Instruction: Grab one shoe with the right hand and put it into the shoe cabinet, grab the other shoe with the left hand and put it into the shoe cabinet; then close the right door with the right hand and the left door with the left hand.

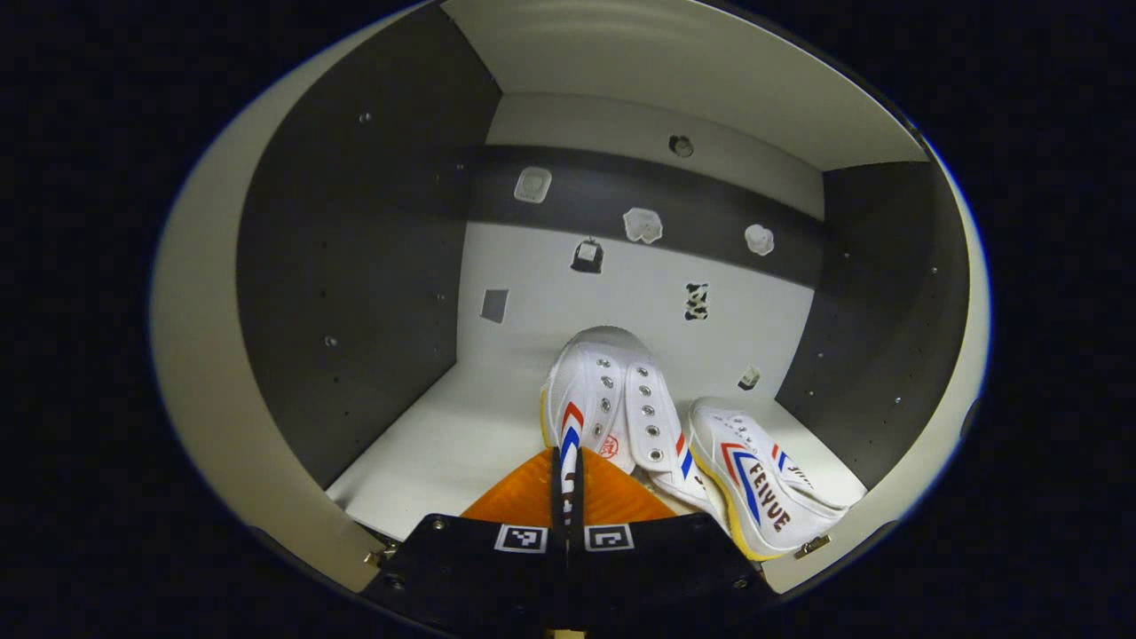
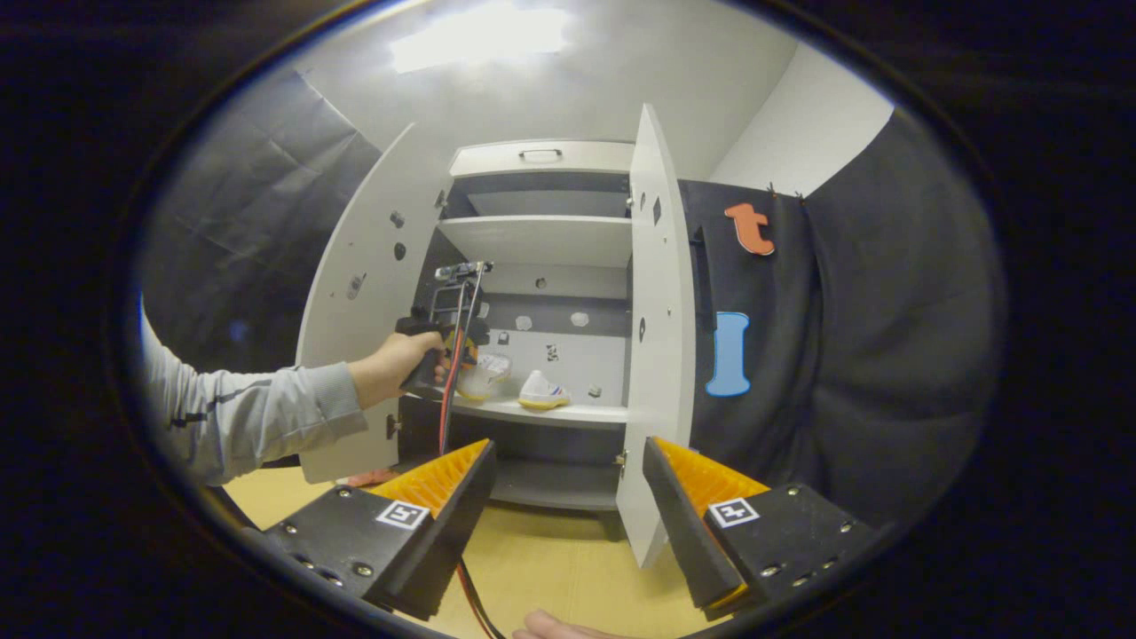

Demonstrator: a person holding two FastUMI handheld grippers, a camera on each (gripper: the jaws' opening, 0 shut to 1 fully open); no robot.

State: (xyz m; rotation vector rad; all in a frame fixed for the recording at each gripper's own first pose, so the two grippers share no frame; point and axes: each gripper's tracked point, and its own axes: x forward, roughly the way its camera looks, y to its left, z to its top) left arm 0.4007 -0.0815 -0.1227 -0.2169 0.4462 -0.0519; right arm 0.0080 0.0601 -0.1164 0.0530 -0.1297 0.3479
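In the left gripper view my left gripper (image 1: 568, 497) is inside the shoe cabinet, shut on the side rim of a white shoe (image 1: 603, 390) with red and blue stripes, toe pointing at the back wall. Whether it rests on the white shelf (image 1: 435, 444) I cannot tell. The second white shoe (image 1: 754, 479) lies on that shelf just to its right. In the right gripper view my right gripper (image 2: 568, 506) stands open and holds nothing, well back from the cabinet. Farther off a hand holds the left gripper (image 2: 444, 342) at the held shoe (image 2: 486, 373), beside the second shoe (image 2: 543, 390).
Both cabinet doors stand open: the left door (image 2: 364, 337) swung wide, the right door (image 2: 661, 355) edge-on just ahead of my right gripper. A grey sleeve (image 2: 248, 413) reaches in from the left. Shelves sit above and below the shoes. The floor (image 2: 550, 559) is tan.
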